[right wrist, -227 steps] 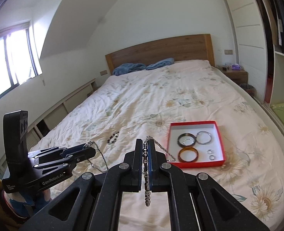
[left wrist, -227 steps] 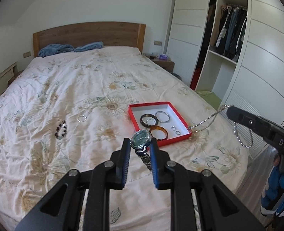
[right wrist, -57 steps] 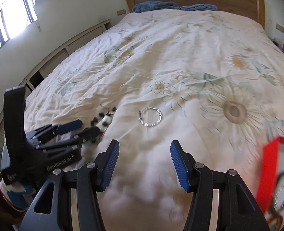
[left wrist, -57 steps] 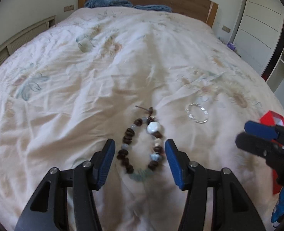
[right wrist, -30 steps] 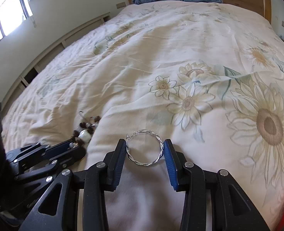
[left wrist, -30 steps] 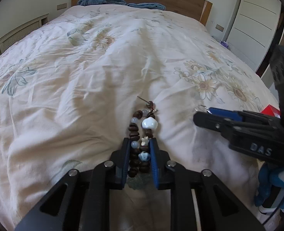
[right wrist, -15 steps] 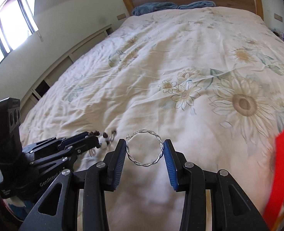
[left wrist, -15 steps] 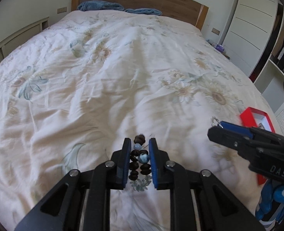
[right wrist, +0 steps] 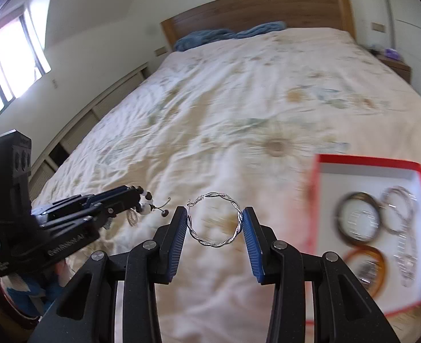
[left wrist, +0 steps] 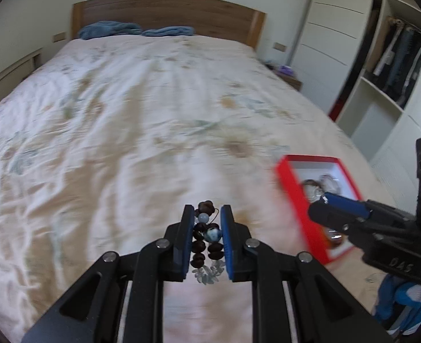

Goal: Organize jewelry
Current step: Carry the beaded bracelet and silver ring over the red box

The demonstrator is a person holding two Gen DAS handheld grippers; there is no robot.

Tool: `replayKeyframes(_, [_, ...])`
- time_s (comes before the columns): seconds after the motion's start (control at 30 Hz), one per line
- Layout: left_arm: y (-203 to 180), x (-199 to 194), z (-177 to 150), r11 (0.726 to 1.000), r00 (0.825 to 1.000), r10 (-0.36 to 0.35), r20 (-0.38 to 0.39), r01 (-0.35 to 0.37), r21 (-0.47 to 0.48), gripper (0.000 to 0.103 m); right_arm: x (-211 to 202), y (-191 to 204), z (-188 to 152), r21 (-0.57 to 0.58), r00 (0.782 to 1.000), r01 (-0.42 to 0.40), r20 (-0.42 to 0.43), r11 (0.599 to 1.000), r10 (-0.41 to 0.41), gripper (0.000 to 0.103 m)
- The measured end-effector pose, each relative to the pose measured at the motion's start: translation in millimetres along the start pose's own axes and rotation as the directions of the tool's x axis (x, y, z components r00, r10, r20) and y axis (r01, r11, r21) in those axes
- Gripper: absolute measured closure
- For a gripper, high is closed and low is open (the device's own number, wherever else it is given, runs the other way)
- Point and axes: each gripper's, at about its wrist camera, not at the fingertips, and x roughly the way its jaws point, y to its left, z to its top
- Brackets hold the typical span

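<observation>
My left gripper (left wrist: 207,223) is shut on a bracelet of dark brown and pale blue beads (left wrist: 206,238), held above the bedspread. My right gripper (right wrist: 213,221) is shut on a twisted silver hoop (right wrist: 213,220), also lifted off the bed. The red jewelry box (right wrist: 364,160) lies to the right and holds a dark bangle (right wrist: 356,218), an amber bangle (right wrist: 366,268) and a silver chain (right wrist: 404,228). The box shows in the left wrist view too (left wrist: 289,183), with the right gripper (left wrist: 327,211) over it. The left gripper (right wrist: 141,197) shows at the left in the right wrist view.
The floral bedspread (left wrist: 124,143) covers the whole bed. A wooden headboard (left wrist: 167,8) and blue pillows (left wrist: 110,30) are at the far end. A white wardrobe with hanging clothes (left wrist: 396,57) stands on the right. A window (right wrist: 7,65) is on the left wall.
Both grippers have lifted and swung right toward the red box, each still holding its piece. The box now fills much more of both views.
</observation>
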Motion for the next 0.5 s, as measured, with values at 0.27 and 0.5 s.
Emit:
replayKeyframes(0.27, [-103.6, 24.4, 11.1, 0.985, 0.987, -0.157, -0.037, 0.159, 0.071, 0.086, -46.9, -84.5, -21.7, 0.042, 0.990, 0.139, -0.007, 0.989, -0.139, 0.063])
replayKeyframes(0.5, [-179.4, 67.2, 12.4, 0.962, 0.966, -0.235, -0.105, 0.247, 0.115, 0.086, -54.0, -153.3, -47.0, 0.084, 0.974, 0.225, -0.055, 0.971, -0.221, 0.063])
